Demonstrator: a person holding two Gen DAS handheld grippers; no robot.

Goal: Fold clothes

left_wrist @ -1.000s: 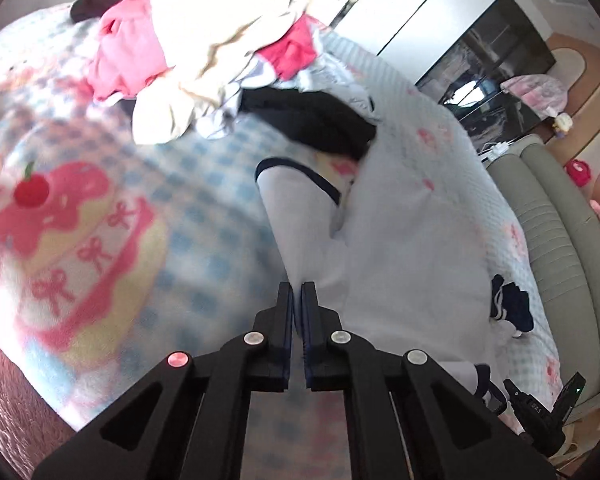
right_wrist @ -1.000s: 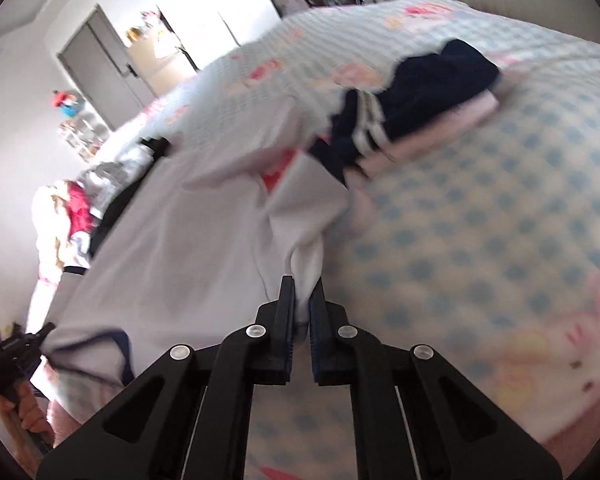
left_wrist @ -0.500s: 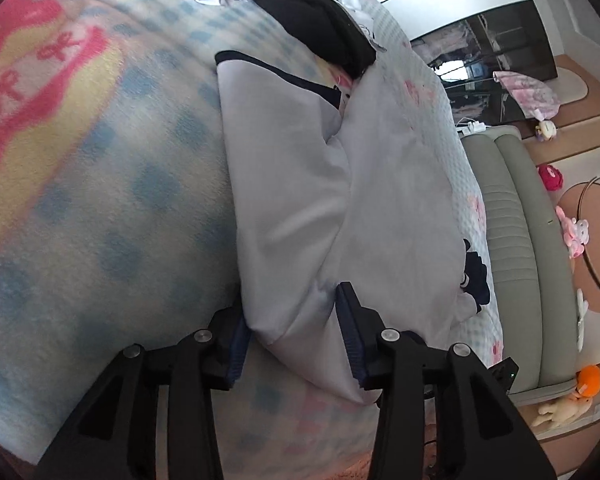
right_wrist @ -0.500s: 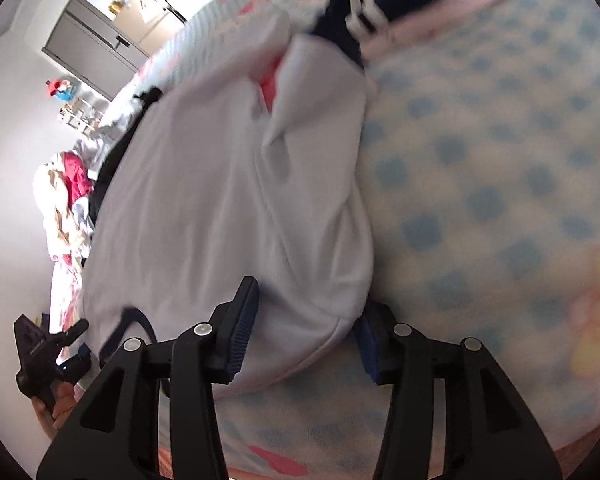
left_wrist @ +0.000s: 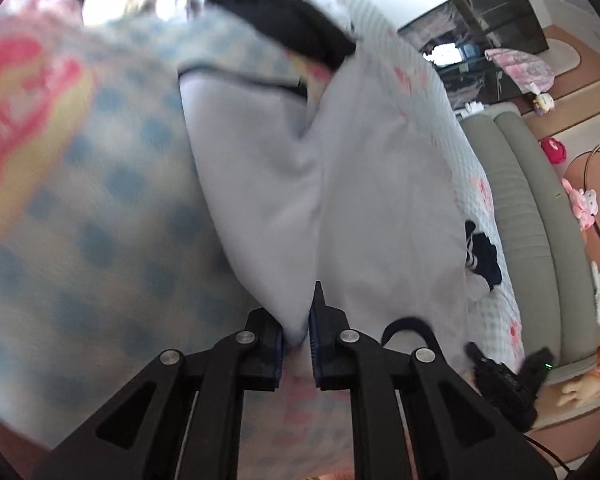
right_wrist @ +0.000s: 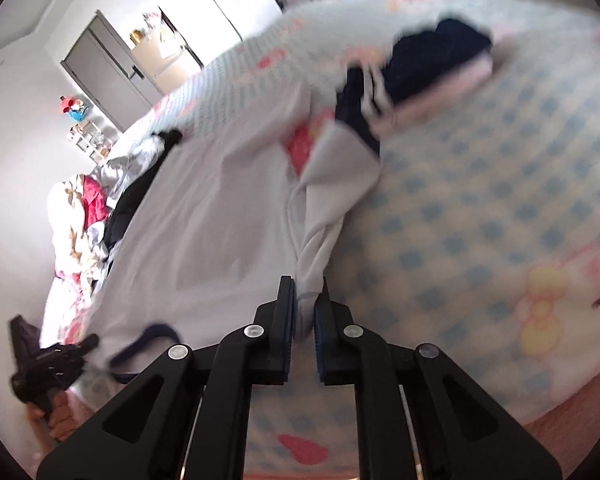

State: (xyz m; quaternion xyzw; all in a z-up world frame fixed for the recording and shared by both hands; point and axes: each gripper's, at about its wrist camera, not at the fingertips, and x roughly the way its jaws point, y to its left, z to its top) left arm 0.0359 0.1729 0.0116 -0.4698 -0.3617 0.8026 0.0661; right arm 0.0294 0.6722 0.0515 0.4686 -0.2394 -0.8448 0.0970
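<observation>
Bed [left_wrist: 100,208], checked blanket: white garment [left_wrist: 360,184] runs lengthwise up-frame from my left gripper [left_wrist: 296,340] and right gripper [right_wrist: 305,320]; both fingers pinch its near corners.

Bed: covered by a blue-and-white checked blanket [left_wrist: 100,208] with pink and yellow cartoon prints.
Middle of bed: a pale grey garment [left_wrist: 372,184] with dark trim lies spread on the blanket, its near edge bunched up.
Far end: a heap of clothes [right_wrist: 80,216], pink, cream and white, with a black garment [left_wrist: 284,28] at its edge.
Other end: a folded stack [right_wrist: 432,68], dark navy with white stripes over pale pink, touching the grey garment's corner.
</observation>
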